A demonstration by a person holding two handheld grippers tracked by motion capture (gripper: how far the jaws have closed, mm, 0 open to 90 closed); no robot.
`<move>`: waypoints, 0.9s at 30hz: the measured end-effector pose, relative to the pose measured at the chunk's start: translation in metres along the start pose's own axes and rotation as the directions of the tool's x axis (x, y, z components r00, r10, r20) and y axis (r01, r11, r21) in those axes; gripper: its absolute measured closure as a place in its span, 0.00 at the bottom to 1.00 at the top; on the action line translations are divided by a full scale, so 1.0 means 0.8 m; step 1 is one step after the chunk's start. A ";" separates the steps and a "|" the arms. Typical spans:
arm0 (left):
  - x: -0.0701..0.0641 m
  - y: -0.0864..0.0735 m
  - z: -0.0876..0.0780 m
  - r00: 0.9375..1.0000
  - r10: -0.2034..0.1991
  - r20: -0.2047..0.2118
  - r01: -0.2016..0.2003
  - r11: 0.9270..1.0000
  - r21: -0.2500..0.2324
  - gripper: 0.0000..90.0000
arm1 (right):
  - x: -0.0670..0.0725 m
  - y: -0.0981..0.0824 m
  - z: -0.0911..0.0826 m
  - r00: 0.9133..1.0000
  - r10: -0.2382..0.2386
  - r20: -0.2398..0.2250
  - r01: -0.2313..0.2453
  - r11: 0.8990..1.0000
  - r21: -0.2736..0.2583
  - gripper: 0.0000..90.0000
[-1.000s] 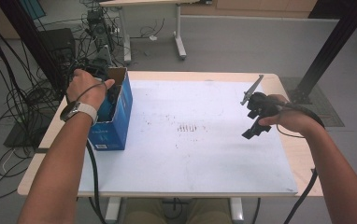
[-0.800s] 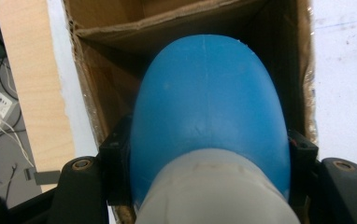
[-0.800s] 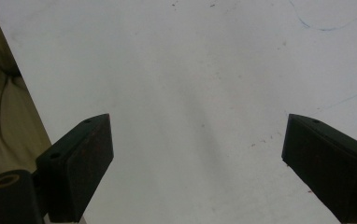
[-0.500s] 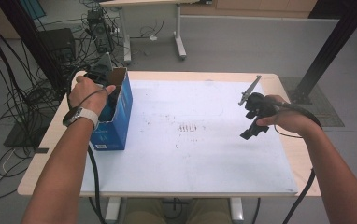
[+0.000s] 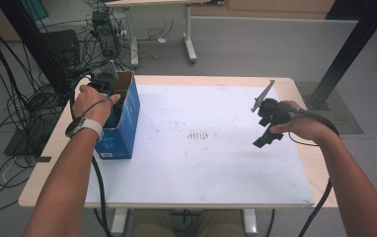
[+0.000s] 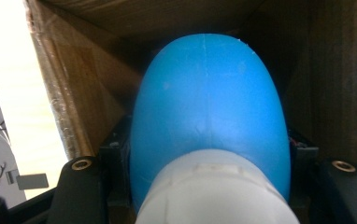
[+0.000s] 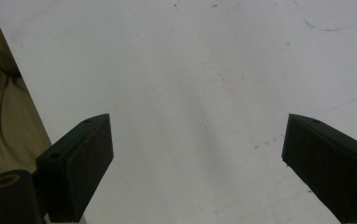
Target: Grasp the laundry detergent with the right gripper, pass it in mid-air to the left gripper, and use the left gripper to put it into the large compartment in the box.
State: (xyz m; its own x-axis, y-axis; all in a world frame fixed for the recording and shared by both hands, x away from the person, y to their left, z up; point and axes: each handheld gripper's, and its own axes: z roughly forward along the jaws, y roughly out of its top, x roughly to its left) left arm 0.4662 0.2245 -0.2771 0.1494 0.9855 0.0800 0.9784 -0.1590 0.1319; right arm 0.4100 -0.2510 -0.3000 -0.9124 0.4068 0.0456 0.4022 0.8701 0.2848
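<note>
Left claw (image 5: pixel 108 94): down in the open top of the blue box (image 5: pixel 122 128) at the bench's left edge — pinching a blue rounded object with a white end (image 6: pixel 209 135), seen in the left gripper view between the brown cardboard walls.
Change, left: the left hand (image 5: pixel 94 102) sits a little farther up the box than a second ago; the shift is small.
Right claw (image 7: pixel 195 163): spread wide, nothing between its black jaws, over the white sheet (image 5: pixel 201 148) — in the high view it hovers near the bench's right edge.
Change, right: no shift from the earlier frames.
Box: same place, upright, flaps open.
Bench (image 5: pixel 43 173): pale wood rim showing round the sheet.
Writing: white marks on the box's blue side, too small to read; faint dark specks mid-sheet, not legible.
</note>
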 end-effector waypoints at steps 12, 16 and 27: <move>0.001 0.000 0.001 1.000 -0.001 0.001 0.001 1.000 0.001 0.42 | 0.002 0.000 -0.004 1.000 0.003 0.006 -0.003 1.000 -0.005 0.10; 0.001 0.000 0.001 1.000 0.001 0.002 -0.001 1.000 0.001 0.42 | 0.002 0.000 -0.002 1.000 0.004 0.006 -0.004 1.000 -0.006 0.10; 0.002 -0.001 0.002 1.000 0.003 0.007 -0.003 1.000 0.003 0.42 | 0.002 -0.001 0.002 1.000 0.006 0.003 -0.006 1.000 -0.005 0.10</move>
State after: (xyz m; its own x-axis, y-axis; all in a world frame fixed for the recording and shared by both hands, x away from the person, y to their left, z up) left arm 0.4661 0.2265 -0.2783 0.1534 0.9854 0.0732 0.9784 -0.1619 0.1288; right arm 0.4080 -0.2507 -0.3016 -0.9095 0.4133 0.0441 0.4076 0.8662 0.2890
